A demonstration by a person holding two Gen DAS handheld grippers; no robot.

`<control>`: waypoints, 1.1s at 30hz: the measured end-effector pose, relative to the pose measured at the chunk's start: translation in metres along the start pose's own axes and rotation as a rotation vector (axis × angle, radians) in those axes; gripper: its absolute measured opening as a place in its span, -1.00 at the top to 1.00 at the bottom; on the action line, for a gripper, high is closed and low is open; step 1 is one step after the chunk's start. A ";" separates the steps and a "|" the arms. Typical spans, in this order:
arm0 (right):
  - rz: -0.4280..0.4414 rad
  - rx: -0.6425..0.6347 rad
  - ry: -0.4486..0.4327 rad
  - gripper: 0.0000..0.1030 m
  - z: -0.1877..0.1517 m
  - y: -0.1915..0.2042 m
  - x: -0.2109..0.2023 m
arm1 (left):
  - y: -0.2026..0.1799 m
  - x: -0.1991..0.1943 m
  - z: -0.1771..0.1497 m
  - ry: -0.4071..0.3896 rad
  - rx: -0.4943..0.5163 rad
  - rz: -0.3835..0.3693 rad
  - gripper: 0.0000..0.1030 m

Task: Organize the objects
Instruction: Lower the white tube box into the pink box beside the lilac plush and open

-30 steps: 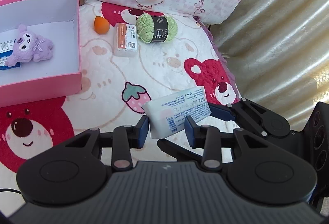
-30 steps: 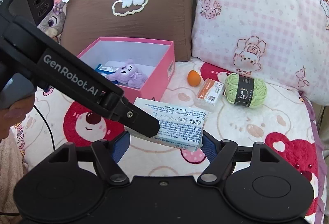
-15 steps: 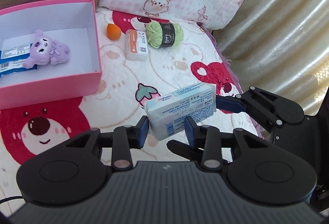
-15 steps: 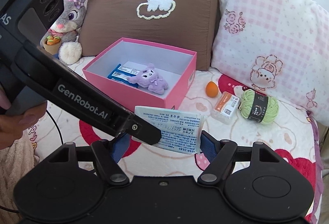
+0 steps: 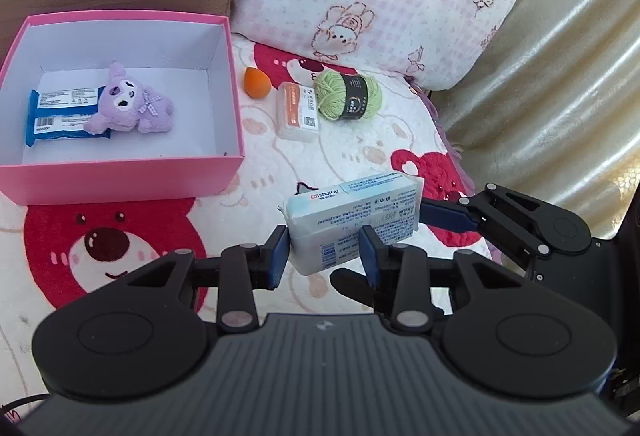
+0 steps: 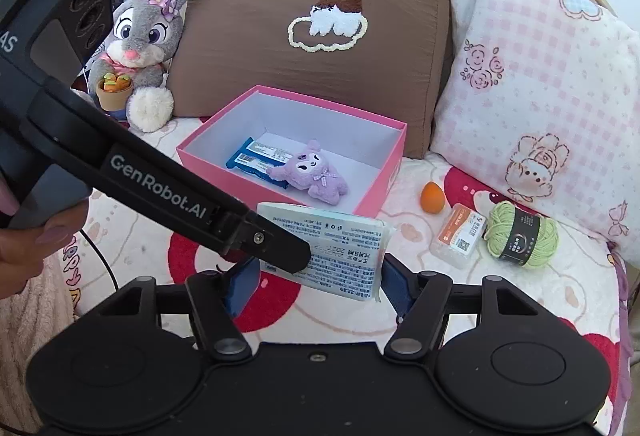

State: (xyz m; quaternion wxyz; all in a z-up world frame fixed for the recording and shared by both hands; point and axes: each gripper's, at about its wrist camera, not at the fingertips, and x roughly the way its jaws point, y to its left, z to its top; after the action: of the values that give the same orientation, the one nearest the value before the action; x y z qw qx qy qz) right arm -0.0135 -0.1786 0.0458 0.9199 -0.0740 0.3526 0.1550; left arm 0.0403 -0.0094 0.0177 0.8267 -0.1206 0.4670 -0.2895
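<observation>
Both grippers hold one pale blue tissue pack (image 5: 352,220) above the bedspread. My left gripper (image 5: 323,256) is shut on its near end. My right gripper (image 6: 316,276) is shut on the same tissue pack (image 6: 340,252), its fingers at the pack's two ends. An open pink box (image 5: 120,171) stands to the left, also seen in the right wrist view (image 6: 384,179). Inside lie a purple plush (image 5: 132,103) and a blue packet (image 5: 60,113). An orange egg-shaped sponge (image 5: 256,83), a small clear case (image 5: 298,111) and a green yarn ball (image 5: 347,95) lie right of the box.
A brown pillow (image 6: 312,35) and a pink checked pillow (image 6: 536,75) lean behind the box. A grey bunny plush (image 6: 140,35) sits at the back left. A gold curtain (image 5: 552,75) hangs past the bed's right edge.
Both grippers have lifted the tissue pack and pulled back, so more of the box and pillows shows. The pack has tilted more upright between the fingers.
</observation>
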 end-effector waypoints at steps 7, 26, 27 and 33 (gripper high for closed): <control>-0.033 0.024 -0.035 -0.29 0.010 0.003 0.009 | 0.010 -0.003 0.009 -0.059 -0.058 0.007 0.28; 0.095 0.007 -0.103 -0.23 0.069 0.025 0.074 | 0.085 -0.024 0.036 -0.188 -0.148 0.091 0.24; 0.104 0.008 -0.101 -0.22 0.072 0.025 0.079 | 0.089 -0.023 0.038 -0.185 -0.152 0.097 0.24; 0.148 0.033 -0.035 -0.11 0.087 0.027 0.116 | 0.116 -0.013 0.050 -0.168 -0.178 0.149 0.24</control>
State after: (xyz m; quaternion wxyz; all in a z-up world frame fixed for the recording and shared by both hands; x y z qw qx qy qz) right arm 0.1135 -0.1046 0.0319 0.9130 -0.0298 0.3437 0.2178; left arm 0.1197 0.0875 -0.0009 0.8682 -0.1824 0.4276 -0.1735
